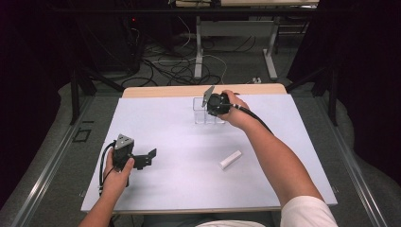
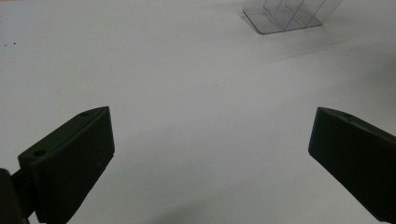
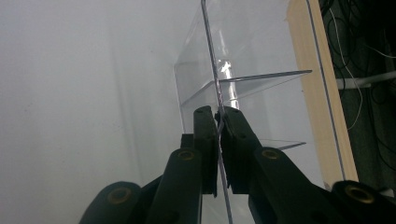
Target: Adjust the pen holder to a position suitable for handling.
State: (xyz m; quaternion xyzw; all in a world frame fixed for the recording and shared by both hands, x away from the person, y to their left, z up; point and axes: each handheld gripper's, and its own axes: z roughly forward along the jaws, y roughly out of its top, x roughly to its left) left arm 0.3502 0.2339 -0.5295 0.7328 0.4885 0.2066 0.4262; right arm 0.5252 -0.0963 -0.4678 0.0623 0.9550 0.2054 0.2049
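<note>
At desk's (image 1: 156, 189) far edge, right claw (image 3: 218, 116) pinching clear organizer's (image 1: 206, 112) thin wall; risking slipping, tipping. Left claw (image 2: 210, 154) idling wide open, empty.

- The white bench (image 1: 189, 156) is bright, lit from above. The room all around the bench is very dark.
- On the bench, soft grey shadows lie under the left tool (image 1: 142, 158) and beside the small white block (image 1: 230, 159).
- In the left tool view the two black jaws are near, a bit blurry and almost without detail.
- In the right tool view the clear box (image 3: 252, 79) shines with white glare. The bench beside the clear box looks pale and foggy.
</note>
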